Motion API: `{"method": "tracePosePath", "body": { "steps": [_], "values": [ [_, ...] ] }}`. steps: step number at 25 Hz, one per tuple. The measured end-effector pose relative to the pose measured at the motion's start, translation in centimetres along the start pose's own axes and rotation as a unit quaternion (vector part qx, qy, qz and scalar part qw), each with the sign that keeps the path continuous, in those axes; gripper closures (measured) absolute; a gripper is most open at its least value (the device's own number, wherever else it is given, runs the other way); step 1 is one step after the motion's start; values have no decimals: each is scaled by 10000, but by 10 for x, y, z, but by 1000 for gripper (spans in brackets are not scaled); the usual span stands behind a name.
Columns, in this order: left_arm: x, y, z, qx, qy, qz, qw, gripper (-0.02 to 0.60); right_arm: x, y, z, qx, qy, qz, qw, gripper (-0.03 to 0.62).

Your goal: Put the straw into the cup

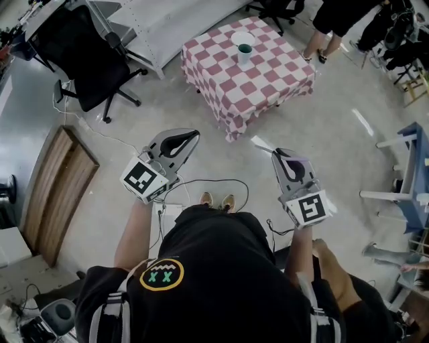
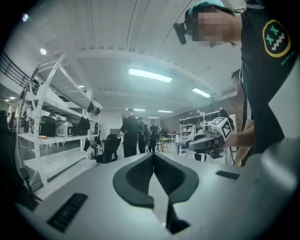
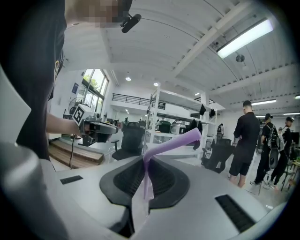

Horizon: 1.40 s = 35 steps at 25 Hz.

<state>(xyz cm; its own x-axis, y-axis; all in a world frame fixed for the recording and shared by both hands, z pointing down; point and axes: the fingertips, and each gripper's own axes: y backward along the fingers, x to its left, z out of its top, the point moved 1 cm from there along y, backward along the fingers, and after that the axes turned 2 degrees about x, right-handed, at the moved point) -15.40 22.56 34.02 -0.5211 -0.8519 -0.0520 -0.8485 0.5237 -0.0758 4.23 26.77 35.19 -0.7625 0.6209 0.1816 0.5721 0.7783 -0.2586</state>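
Observation:
A green cup [image 1: 244, 52] stands on a table with a red-and-white checked cloth [image 1: 268, 74], far ahead of me across the floor. Beside the cup lies a white round lid or plate [image 1: 242, 38]. My right gripper [image 1: 277, 153] is held at waist height, shut on a pale purple bent straw [image 3: 171, 144]. The straw's upper part sticks out past the jaws to the right in the right gripper view, and in the head view the straw [image 1: 263, 143] pokes out ahead of the tips. My left gripper [image 1: 195, 134] is shut with nothing in it, its jaws touching in the left gripper view [image 2: 153, 155].
A black office chair [image 1: 80, 53] stands at the far left next to a white table [image 1: 167, 20]. A wooden panel [image 1: 57, 194] lies on the floor to my left, and cables [image 1: 221, 182] trail by my feet. A blue frame [image 1: 412, 174] stands at right. People stand behind the checked table.

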Motion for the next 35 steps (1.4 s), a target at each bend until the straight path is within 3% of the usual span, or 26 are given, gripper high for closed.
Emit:
{"method": "tracePosePath", "body": {
  "steps": [18, 35],
  "values": [
    [-3, -9, 3, 19, -36, 20, 10000, 563, -12, 6, 1, -128, 0, -92, 9999, 545],
    [-51, -29, 6, 152, -88, 178, 9997, 563, -28, 45, -16, -278, -33, 81, 9996, 545]
  ]
}}
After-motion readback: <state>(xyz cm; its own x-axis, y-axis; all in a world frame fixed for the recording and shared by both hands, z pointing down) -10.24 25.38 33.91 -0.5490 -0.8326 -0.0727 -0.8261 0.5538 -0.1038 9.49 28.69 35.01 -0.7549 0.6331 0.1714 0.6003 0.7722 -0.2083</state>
